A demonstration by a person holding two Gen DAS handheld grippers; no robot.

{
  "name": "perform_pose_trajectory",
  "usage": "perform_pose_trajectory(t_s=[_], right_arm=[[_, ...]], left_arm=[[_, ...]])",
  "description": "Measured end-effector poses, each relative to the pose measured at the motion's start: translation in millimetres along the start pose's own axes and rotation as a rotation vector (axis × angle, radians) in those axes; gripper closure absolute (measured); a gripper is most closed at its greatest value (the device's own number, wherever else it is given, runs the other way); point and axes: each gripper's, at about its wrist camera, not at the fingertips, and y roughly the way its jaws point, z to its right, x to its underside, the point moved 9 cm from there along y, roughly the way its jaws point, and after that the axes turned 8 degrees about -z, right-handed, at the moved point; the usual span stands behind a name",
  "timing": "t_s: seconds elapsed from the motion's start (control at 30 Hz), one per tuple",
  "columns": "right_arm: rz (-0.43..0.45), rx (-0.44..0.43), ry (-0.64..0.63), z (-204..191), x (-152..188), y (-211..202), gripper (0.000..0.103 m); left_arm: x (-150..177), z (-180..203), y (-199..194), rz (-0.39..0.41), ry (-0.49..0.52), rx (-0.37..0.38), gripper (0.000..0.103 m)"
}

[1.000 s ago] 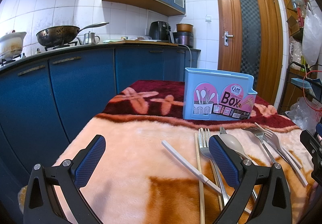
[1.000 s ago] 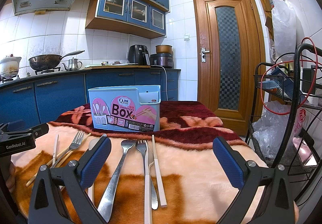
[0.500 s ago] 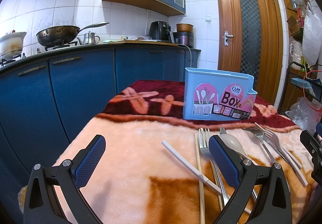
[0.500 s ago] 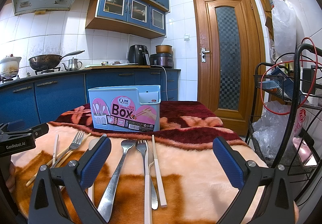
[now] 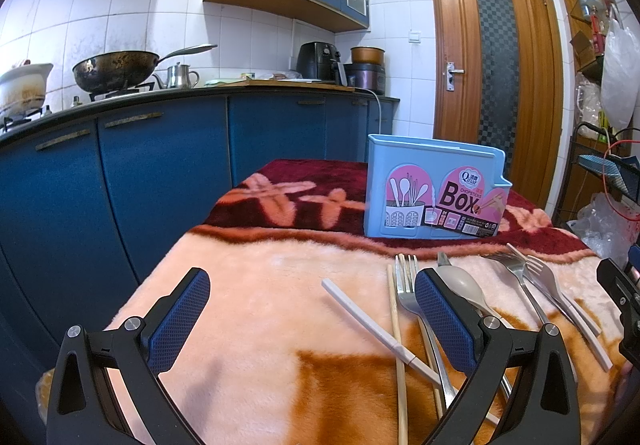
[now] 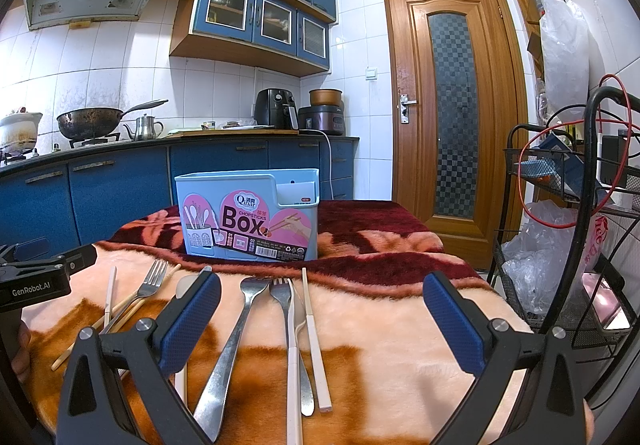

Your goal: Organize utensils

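Note:
A light blue utensil box [image 5: 434,191] [image 6: 248,217] with pink labels stands upright on a plush blanket. In front of it lie loose utensils: metal forks [image 6: 236,329] [image 5: 408,293], a beige spoon [image 5: 460,285], white chopsticks [image 6: 314,333] [image 5: 372,325] and wooden chopsticks [image 5: 398,345]. My left gripper [image 5: 312,321] is open low over the blanket, its right finger over the spoon and fork. My right gripper [image 6: 322,325] is open, straddling the forks and white chopsticks. Neither holds anything.
The table's blanket [image 5: 248,325] is peach, brown and dark red. Blue kitchen cabinets [image 5: 120,181] run along the left with a wok [image 5: 116,71] on the stove. A black wire rack [image 6: 568,245] with bags stands at the right, a wooden door [image 6: 452,113] behind.

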Motion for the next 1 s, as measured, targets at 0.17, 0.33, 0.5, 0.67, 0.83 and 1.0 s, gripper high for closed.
perform_pose_trajectory(t_s=[0.17, 0.33, 0.5, 0.67, 0.83, 1.0], right_arm=[[-0.007, -0.003, 0.000, -0.2, 0.0, 0.7, 0.000], [-0.034, -0.011, 0.005, -0.1, -1.6, 1.6, 0.000], [-0.113, -0.046, 0.019, 2.5, 2.4, 12.6, 0.000], [-0.190, -0.066, 0.017, 2.5, 2.6, 17.3, 0.000], [-0.296, -0.093, -0.026, 0.0, 1.1, 23.8, 0.000], [-0.431, -0.124, -0.032, 0.8, 4.0, 36.4, 0.003]], left_arm=[[0.1, 0.0, 0.1, -0.001, 0.000, 0.000, 0.001], [0.5, 0.4, 1.0, -0.010, 0.004, 0.002, 0.001], [0.8, -1.8, 8.9, -0.062, -0.002, 0.011, 0.001], [3.8, -1.5, 10.5, -0.119, -0.004, 0.049, 0.001], [2.8, 0.0, 16.2, -0.186, 0.009, 0.084, 0.001], [5.9, 4.3, 27.3, -0.301, 0.008, 0.155, 0.004]])
